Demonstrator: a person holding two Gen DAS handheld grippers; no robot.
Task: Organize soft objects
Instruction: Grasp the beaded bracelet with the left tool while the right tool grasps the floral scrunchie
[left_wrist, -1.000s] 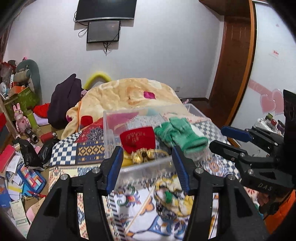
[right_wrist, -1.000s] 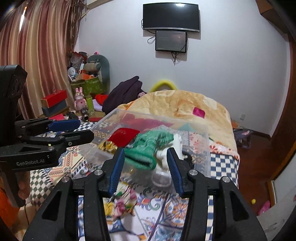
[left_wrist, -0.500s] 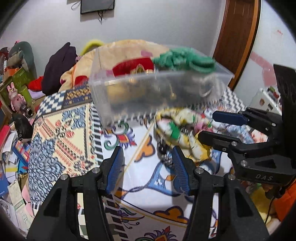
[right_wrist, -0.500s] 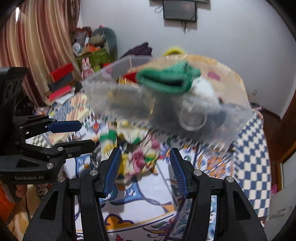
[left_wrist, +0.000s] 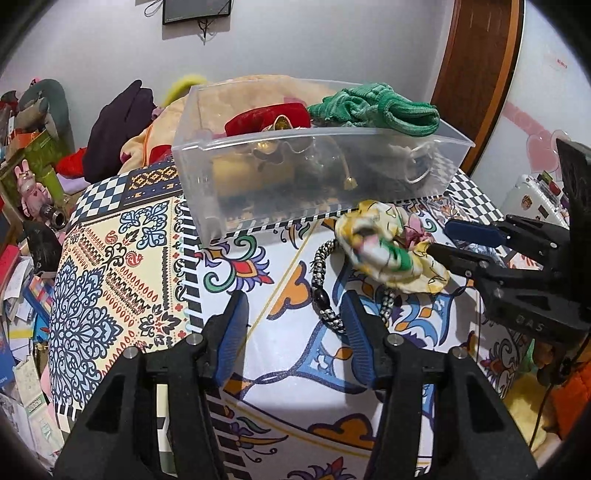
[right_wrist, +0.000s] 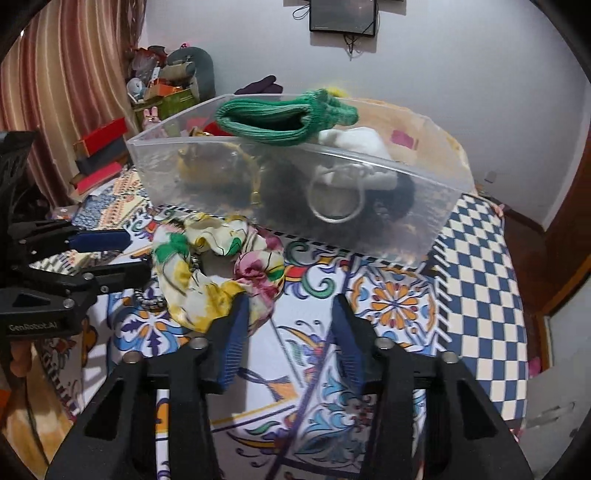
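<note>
A black-and-white braided cord (left_wrist: 320, 273) is seen fully only by the left wrist. The crumpled floral fabric scrunchie (right_wrist: 218, 273) lies before the clear plastic bin (right_wrist: 295, 192). Left tool (left_wrist: 293, 334) and right tool (right_wrist: 286, 334) are held wide apart, empty.

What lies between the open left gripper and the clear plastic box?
In the left wrist view, a black-and-white braided cord lies on the patterned cloth between them.

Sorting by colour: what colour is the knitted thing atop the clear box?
Green glove, clearest in the right wrist view.

Patterned bedcover (left_wrist: 122, 280) under clear bin (left_wrist: 369, 184), floral scrunchie (right_wrist: 218, 273), braided cord (left_wrist: 325, 291).
</note>
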